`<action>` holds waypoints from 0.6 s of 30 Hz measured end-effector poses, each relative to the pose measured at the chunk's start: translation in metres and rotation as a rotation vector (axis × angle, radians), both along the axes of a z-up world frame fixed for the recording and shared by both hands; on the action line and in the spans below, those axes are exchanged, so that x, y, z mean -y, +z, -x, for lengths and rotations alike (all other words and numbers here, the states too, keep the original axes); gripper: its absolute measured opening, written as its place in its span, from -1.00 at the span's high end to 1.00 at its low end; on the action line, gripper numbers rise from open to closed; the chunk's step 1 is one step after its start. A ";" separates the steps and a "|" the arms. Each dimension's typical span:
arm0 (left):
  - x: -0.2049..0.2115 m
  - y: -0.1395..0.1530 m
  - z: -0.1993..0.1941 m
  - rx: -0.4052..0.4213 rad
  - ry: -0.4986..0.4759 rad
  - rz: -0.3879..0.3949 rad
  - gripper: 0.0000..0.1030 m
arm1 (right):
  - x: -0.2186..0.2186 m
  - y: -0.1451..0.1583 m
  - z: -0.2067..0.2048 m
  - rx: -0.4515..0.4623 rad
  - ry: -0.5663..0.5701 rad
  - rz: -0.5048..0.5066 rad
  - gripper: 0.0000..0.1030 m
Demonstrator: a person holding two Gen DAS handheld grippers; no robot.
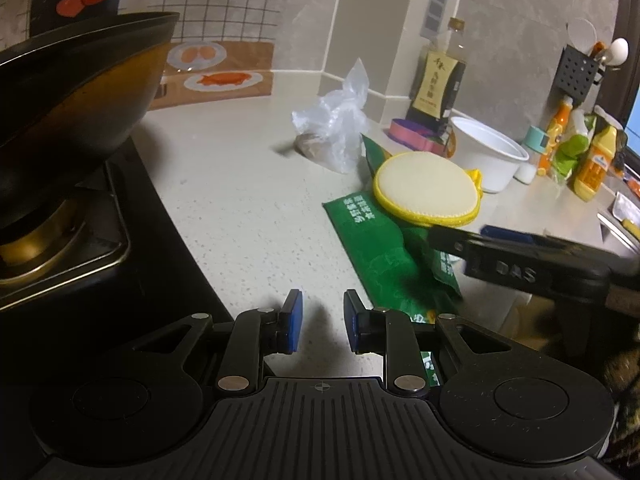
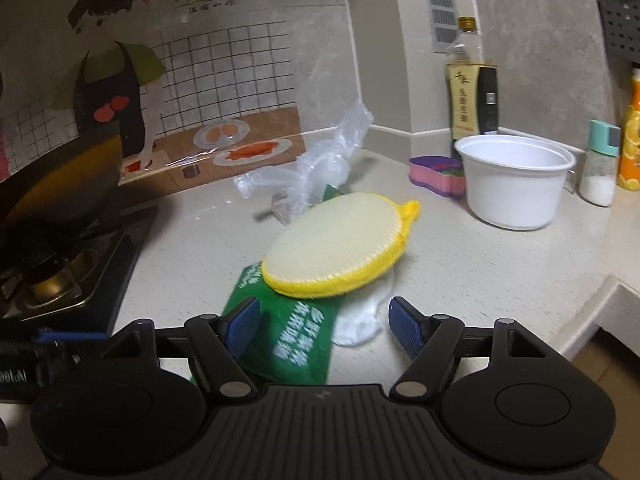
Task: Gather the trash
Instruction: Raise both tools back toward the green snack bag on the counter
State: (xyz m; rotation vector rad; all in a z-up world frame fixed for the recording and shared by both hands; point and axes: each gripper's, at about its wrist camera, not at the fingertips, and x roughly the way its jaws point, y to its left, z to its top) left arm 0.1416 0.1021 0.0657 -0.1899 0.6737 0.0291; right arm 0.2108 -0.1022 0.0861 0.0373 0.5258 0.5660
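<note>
Both views are dim and warm-toned, with a greenish-yellow cast and soft indoor light from above. The pale surface (image 1: pixel 248 200) is the brightest area, while the wok (image 1: pixel 76 92) and stove at the surface's left edge sink into near-black with little detail. Shadows are soft: a faint one lies under the yellow sponge (image 2: pixel 340 244). Motion blur smears the sponge, the green packet (image 2: pixel 288 336) and the clear plastic bag (image 1: pixel 336 120); the lettering on the packet is fuzzy. Fisheye distortion bends walls and the surface's edges, and the corners darken to black. A faint sheen shows on the wall poster (image 2: pixel 180 80).
</note>
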 end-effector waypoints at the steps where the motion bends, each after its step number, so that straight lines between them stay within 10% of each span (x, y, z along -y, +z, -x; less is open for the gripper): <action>1: 0.001 0.000 0.000 0.000 -0.002 -0.003 0.50 | -0.004 0.000 -0.003 -0.005 0.006 0.006 -0.40; 5: 0.000 0.000 0.002 0.002 -0.003 -0.015 0.50 | -0.016 -0.007 -0.021 -0.062 0.025 0.007 -0.28; 7: 0.001 0.000 0.001 -0.001 -0.003 -0.021 0.50 | -0.019 -0.011 -0.026 -0.101 0.039 -0.008 0.14; 18: 0.007 -0.002 -0.005 -0.008 -0.018 -0.018 0.50 | -0.016 -0.009 0.008 -0.138 0.175 -0.026 0.18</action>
